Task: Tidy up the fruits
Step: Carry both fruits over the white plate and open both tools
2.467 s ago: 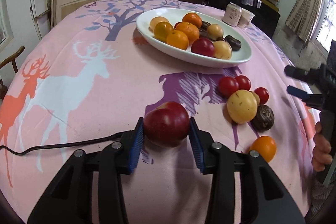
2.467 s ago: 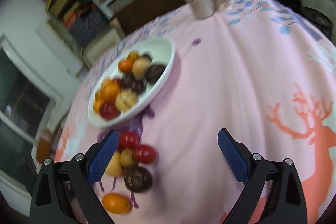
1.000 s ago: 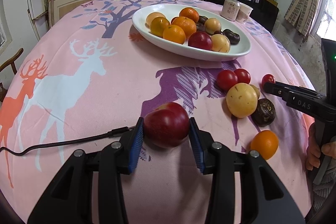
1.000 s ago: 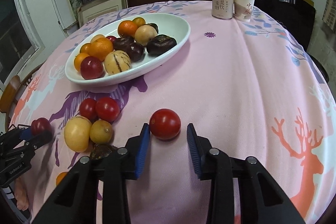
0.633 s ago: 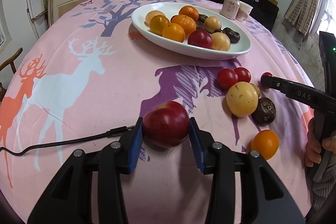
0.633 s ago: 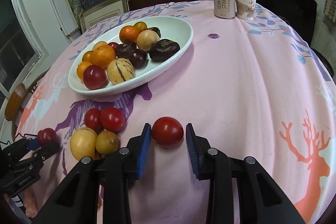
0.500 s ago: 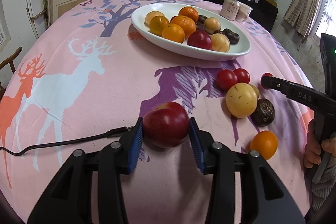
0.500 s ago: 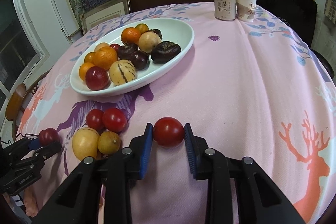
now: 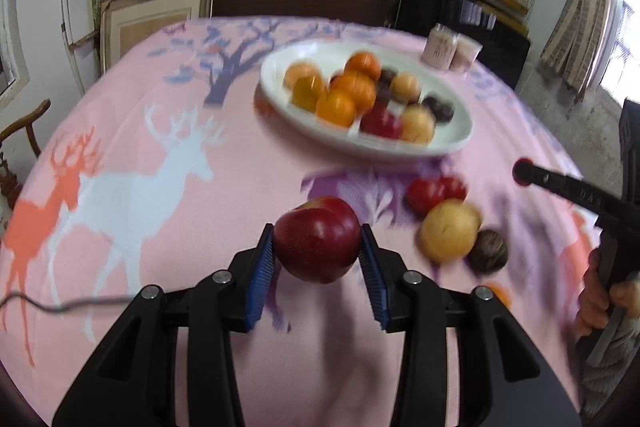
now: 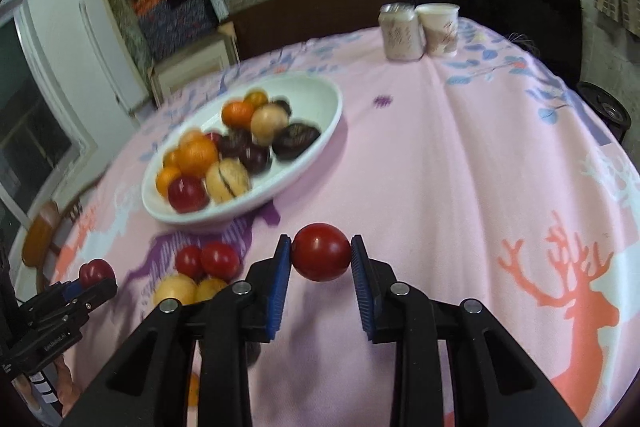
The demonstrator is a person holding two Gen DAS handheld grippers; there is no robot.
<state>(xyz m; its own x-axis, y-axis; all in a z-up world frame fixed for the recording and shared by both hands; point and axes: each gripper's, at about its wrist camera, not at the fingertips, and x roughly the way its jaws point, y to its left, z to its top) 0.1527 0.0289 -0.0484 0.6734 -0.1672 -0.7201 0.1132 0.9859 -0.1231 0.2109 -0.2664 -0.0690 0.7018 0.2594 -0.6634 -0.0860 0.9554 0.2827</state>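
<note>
Right wrist view: right gripper [image 10: 321, 259] clamped on tomato [image 10: 321, 257], lifted off surface [image 10: 460, 167], short of dish [image 10: 320, 131]. Smooth, soft skin, probably bruises; hold across widest part. Left gripper [image 9: 318, 253] clamped on apple [image 9: 318, 239]: firmer, heavier, waxy, could slip.

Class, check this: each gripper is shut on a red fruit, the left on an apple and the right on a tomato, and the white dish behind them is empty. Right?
Not quite. The left gripper grips the apple and the right gripper the tomato, but the white dish holds many fruits, as both wrist views show.
</note>
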